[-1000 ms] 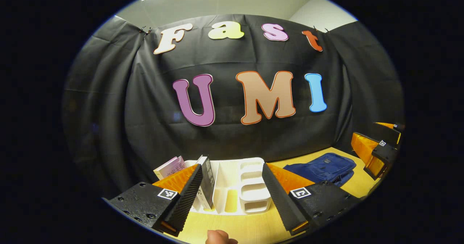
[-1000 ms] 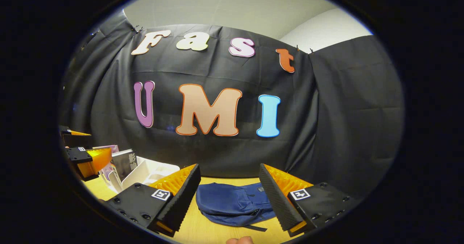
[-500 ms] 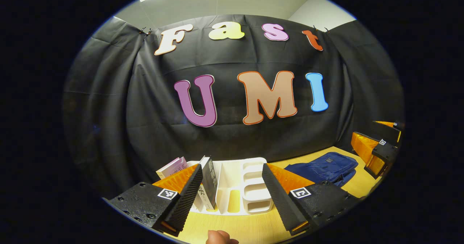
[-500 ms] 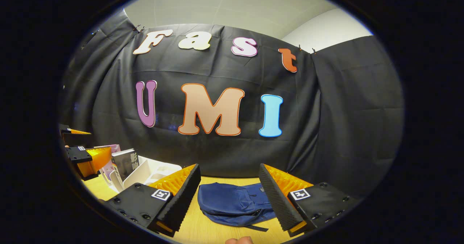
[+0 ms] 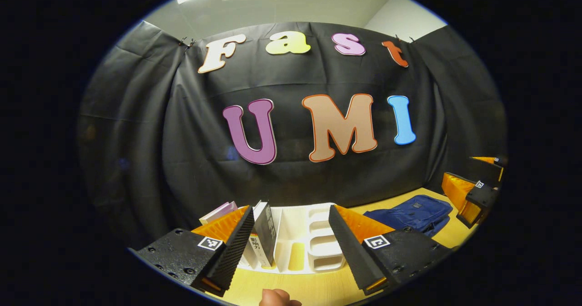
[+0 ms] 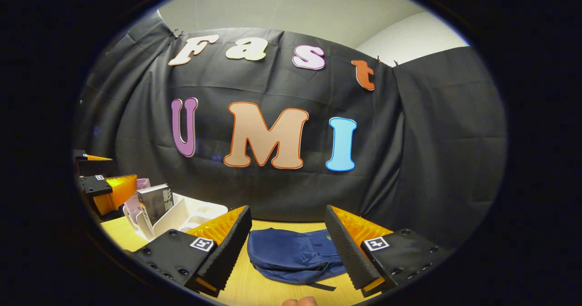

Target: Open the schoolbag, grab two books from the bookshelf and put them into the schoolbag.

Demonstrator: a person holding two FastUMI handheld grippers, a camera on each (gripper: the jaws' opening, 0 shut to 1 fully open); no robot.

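- At the bottom of the left gripper view, the left gripper (image 5: 291, 251) is spread wide with nothing between its fingers. A bit of the person's hand (image 5: 277, 298) shows at the bottom edge.
- At the bottom of the right gripper view, the right gripper (image 6: 288, 249) is likewise spread and empty, hanging above the yellow table (image 6: 245, 288).
- Just past the left gripper's fingers, in the lower centre of its view, stands the white bookshelf (image 5: 313, 238). A dark book (image 5: 264, 240) stands upright in a left slot, and a pale pink book (image 5: 218, 212) leans at the shelf's left end — both untouched.
- Just beyond the right gripper's fingers, low in the centre of its view, lies the blue schoolbag (image 6: 291, 256), slumped flat on the table. Its flap looks closed; I cannot make out the zip well enough to be certain.
- In the left gripper view the schoolbag sits at the lower right, well apart from the bookshelf.
- Farthest back hangs the black cloth wall (image 6: 432, 151), with a pale ceiling above it.
- Progress, as I judge it: nothing is done yet. The bag has to be opened, then both books lifted out and put inside — the whole task remains.
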